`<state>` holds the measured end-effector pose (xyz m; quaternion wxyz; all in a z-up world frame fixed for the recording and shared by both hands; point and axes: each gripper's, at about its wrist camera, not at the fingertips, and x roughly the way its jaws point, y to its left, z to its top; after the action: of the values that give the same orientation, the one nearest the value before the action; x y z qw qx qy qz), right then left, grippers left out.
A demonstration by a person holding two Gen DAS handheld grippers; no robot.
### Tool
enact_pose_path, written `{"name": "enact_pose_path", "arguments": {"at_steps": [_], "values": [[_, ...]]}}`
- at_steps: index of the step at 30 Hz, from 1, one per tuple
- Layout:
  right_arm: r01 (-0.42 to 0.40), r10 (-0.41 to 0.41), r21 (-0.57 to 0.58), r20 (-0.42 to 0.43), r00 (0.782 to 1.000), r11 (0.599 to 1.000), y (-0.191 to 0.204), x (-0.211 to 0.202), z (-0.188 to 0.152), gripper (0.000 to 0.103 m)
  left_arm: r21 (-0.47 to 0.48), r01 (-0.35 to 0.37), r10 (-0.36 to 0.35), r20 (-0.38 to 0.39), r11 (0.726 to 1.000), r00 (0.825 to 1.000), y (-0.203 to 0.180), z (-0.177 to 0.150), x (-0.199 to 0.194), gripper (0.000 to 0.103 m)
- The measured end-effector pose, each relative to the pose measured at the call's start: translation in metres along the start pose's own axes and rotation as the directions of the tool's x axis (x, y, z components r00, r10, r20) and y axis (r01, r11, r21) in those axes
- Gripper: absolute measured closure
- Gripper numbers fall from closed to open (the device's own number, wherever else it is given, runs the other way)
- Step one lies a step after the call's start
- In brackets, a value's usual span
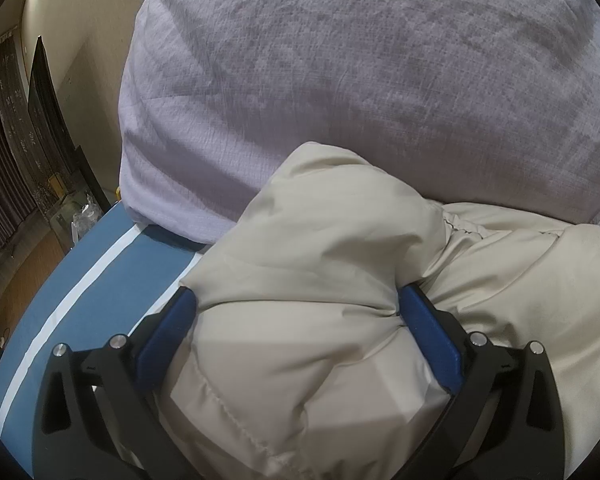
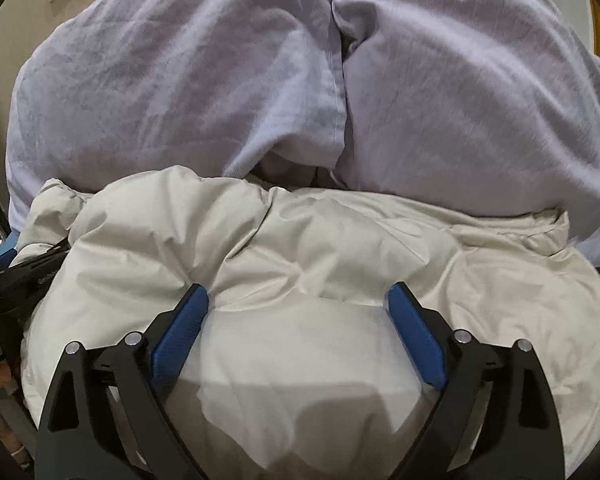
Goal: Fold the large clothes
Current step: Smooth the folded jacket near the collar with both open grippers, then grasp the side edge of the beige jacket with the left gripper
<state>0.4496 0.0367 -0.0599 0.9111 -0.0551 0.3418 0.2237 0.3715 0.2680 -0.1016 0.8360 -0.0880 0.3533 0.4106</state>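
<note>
- Puffer jacket (image 1: 332,240): a cream, padded garment with a smooth, slightly shiny shell, lying bunched on the bed directly under and ahead of both your grippers.
- No container appears in either view; the jacket rests on bedding only.
- Your left gripper (image 1: 298,312) has its blue, ribbed pads set wide, with a thick roll of the padded fabric bulging up between them. The right pad presses into a pucker of cloth and the left pad lies against the roll, so you are clamped on that fold.
- Your right gripper (image 2: 298,304) stands spread wide above the jacket (image 2: 340,248). The cloth swells between the fingers, and the left tip sits at a crease, but I cannot tell that the pads press it.
- The jacket's surface is quilted: stitched seams run across it, with soft puffs between and many small creases. A gathered, elastic-looking edge shows just beyond your left gripper, to its right.
- Beyond the jacket, ahead of both grippers, lie pale lilac pillows (image 2: 180,80) in a crinkled woven cover, plump and rounded; the jacket's far edge touches them.
- Left of your left gripper lies a blue sheet (image 1: 80,272) with a white stripe, flat and smooth.
</note>
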Motion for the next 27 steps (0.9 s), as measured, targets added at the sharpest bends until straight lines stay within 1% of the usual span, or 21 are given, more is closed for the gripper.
{"name": "enact_pose_path", "arguments": {"at_steps": [1,10,14,18,21,23,24,26,27], "values": [[-0.003,0.003,0.003,0.0,1.0,1.0,-0.011,0.001,-0.004,0.01,0.0,-0.001,0.001,0.0,1.0,1.0,0.0,0.0,0.0,0.002],[0.0,0.0,-0.012,-0.002,1.0,1.0,-0.018,0.023,-0.017,0.009,0.0,-0.001,0.001,0.0,1.0,1.0,-0.001,-0.001,-0.002,0.002],[-0.014,0.014,-0.006,-0.006,1.0,1.0,-0.021,0.033,-0.018,0.007,-0.003,0.0,0.0,0.0,1.0,1.0,0.001,-0.001,0.001,0.002],[-0.055,0.056,0.035,-0.037,0.998,0.998,-0.029,0.051,-0.017,0.005,-0.011,0.001,-0.001,0.004,1.0,1.0,-0.003,-0.002,-0.005,0.002],[-0.056,0.057,0.038,-0.036,0.998,0.998,-0.033,0.056,-0.018,0.005,-0.007,0.005,-0.005,0.0,1.0,1.0,-0.005,-0.002,-0.009,0.002],[-0.067,0.069,0.051,-0.044,0.997,0.996,-0.036,0.051,-0.019,0.005,0.002,0.026,-0.025,-0.012,1.0,1.0,-0.001,-0.003,-0.015,0.002],[-0.065,0.068,0.061,-0.055,0.996,0.996,-0.039,0.046,-0.019,0.005,0.016,0.038,-0.038,-0.027,0.999,0.999,0.003,-0.006,-0.022,0.004],[-0.065,0.071,0.095,-0.055,0.996,0.993,-0.053,0.019,-0.025,0.005,0.022,0.073,-0.072,-0.032,0.997,0.997,0.014,-0.013,-0.041,0.004],[-0.056,0.061,0.104,-0.046,0.997,0.993,-0.059,0.008,-0.027,0.005,0.013,0.115,-0.114,-0.025,0.993,0.993,0.026,-0.019,-0.057,0.004]]}}
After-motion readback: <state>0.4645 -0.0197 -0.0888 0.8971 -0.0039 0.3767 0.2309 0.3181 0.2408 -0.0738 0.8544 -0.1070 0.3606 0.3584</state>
